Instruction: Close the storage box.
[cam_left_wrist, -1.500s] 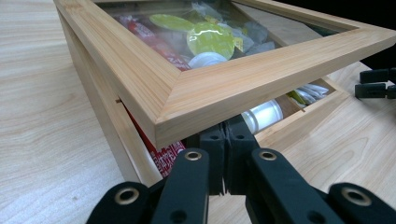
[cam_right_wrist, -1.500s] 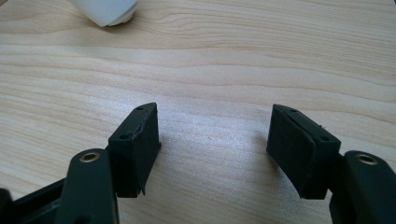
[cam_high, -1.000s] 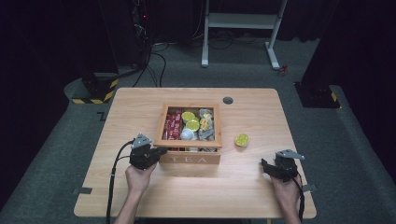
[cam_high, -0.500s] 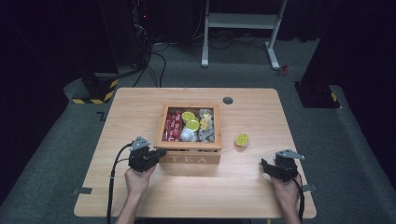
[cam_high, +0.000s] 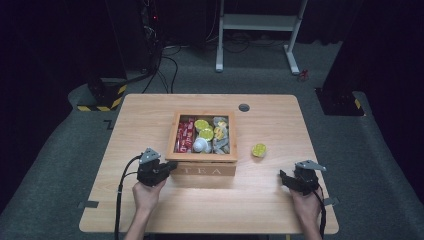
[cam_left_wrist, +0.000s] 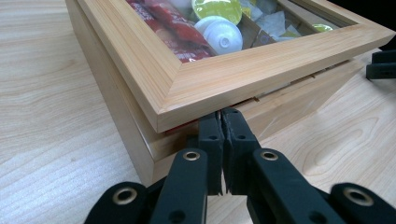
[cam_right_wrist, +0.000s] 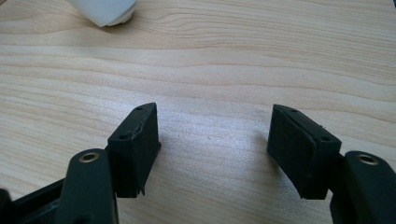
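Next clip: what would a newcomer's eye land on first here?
The wooden tea box at mid-table, its glass-paned lid showing red packets and yellow-lidded cups inside. The left gripper, jaws shut, has its tips tucked under the lid's front left corner. A lone yellow-lidded cup sits right of the box, and the right gripper rests open over bare table.

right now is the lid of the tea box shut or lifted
Lifted a crack. In the left gripper view a dark gap shows between the glass-topped lid and the box body, with the shut left gripper tucked under the lid's corner.
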